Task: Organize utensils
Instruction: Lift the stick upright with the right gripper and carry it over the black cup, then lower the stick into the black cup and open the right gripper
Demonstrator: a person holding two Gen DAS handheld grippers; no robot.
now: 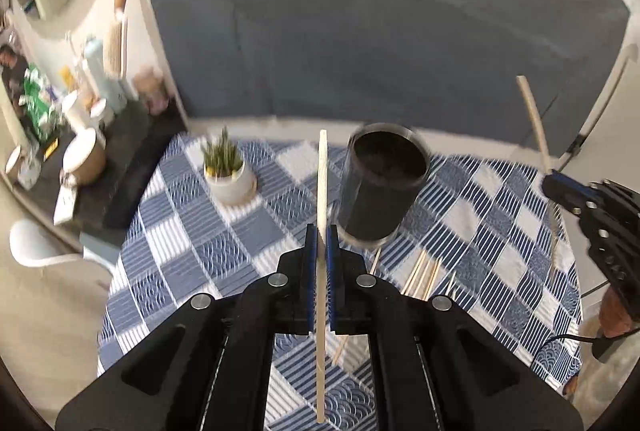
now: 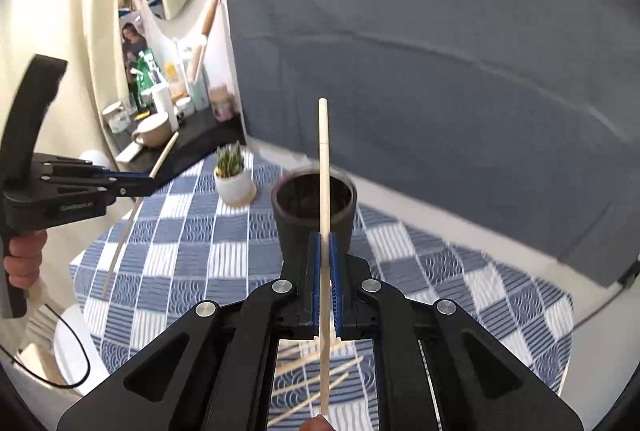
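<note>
My left gripper (image 1: 321,235) is shut on a pale wooden chopstick (image 1: 322,183) that stands upright between its blue pads. My right gripper (image 2: 327,245) is shut on another chopstick (image 2: 324,159), also upright. Both hang above the table, just in front of a black cylindrical holder (image 1: 380,187) (image 2: 314,215) whose mouth is open. Several more chopsticks (image 1: 424,273) (image 2: 316,371) lie loose on the checked cloth near the holder. The right gripper (image 1: 560,189) with its stick appears at the right edge of the left wrist view; the left gripper (image 2: 146,181) shows at the left of the right wrist view.
A blue and white checked cloth (image 1: 192,239) covers the round table. A small potted plant (image 1: 228,171) (image 2: 234,179) stands left of the holder. Behind is a grey sofa (image 1: 380,31), and a dark side shelf (image 1: 120,135) with cups and bottles is at the left.
</note>
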